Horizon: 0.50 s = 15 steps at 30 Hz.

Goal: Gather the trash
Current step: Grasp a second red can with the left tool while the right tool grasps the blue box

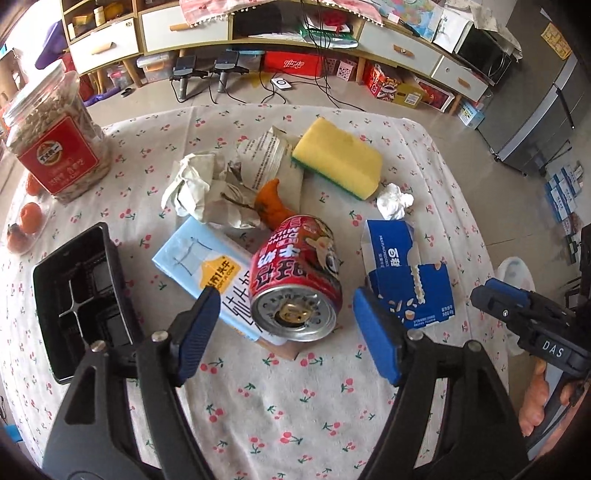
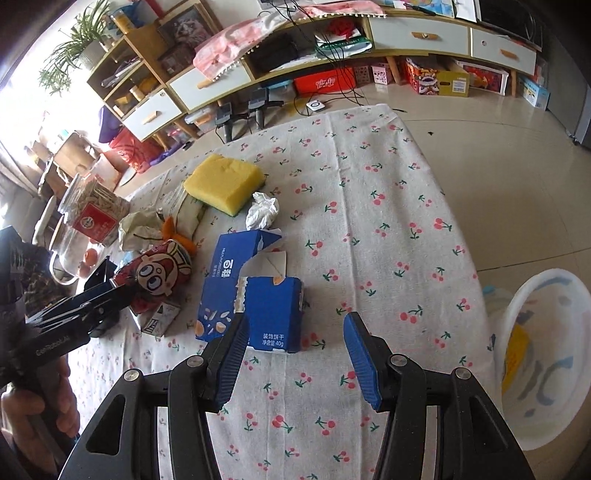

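Jaws apart over red can, torn blue box, empty-handed.

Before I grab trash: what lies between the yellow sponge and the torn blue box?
A crumpled white tissue, seen in both views, between sponge and box.

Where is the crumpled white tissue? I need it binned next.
On the cherry-print tablecloth, the crumpled white tissue lies beside the yellow sponge, beyond the torn blue box.

Pale tiled floor across upper right, long low wood cabinet with white drawers along top of frame, boxes beneath it, potted plant and bright window glare upper left.
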Each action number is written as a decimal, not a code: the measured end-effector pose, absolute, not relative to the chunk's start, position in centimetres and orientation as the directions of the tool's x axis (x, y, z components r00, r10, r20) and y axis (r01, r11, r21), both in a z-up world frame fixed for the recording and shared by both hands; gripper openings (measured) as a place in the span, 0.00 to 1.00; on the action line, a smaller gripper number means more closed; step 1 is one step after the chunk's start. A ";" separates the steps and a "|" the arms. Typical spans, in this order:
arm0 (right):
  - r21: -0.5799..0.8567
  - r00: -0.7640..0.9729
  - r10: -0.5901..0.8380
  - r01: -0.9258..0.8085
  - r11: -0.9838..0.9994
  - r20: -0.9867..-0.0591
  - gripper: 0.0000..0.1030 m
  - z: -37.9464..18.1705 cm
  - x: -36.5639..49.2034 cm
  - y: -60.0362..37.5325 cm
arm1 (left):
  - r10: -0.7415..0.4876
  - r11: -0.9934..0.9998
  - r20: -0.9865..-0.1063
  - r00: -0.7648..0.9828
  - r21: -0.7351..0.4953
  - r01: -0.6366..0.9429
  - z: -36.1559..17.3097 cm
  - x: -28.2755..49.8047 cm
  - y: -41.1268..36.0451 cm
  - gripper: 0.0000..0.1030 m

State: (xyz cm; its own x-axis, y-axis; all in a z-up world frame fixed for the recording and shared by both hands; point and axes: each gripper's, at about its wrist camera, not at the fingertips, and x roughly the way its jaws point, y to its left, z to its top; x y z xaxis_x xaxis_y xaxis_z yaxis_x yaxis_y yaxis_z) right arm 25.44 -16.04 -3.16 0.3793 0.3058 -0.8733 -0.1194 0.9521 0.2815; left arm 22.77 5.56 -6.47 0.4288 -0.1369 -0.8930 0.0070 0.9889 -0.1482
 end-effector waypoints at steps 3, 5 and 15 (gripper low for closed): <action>0.319 0.360 0.334 -0.102 0.942 -0.871 0.53 -4.0 26.5 -15.9 | -0.119 0.992 -0.905 0.408 -0.126 0.010 -7.2 23.0 5.4 0.73; 0.349 0.342 0.356 -0.084 0.934 -0.870 0.53 -4.7 27.2 -15.8 | -0.118 0.993 -0.904 0.410 -0.120 0.021 -7.4 22.9 5.3 0.73; 0.353 0.343 0.362 -0.092 0.931 -0.866 0.53 -5.5 29.7 -14.6 | -0.107 0.994 -0.894 0.436 -0.091 0.058 -7.0 22.8 4.9 0.59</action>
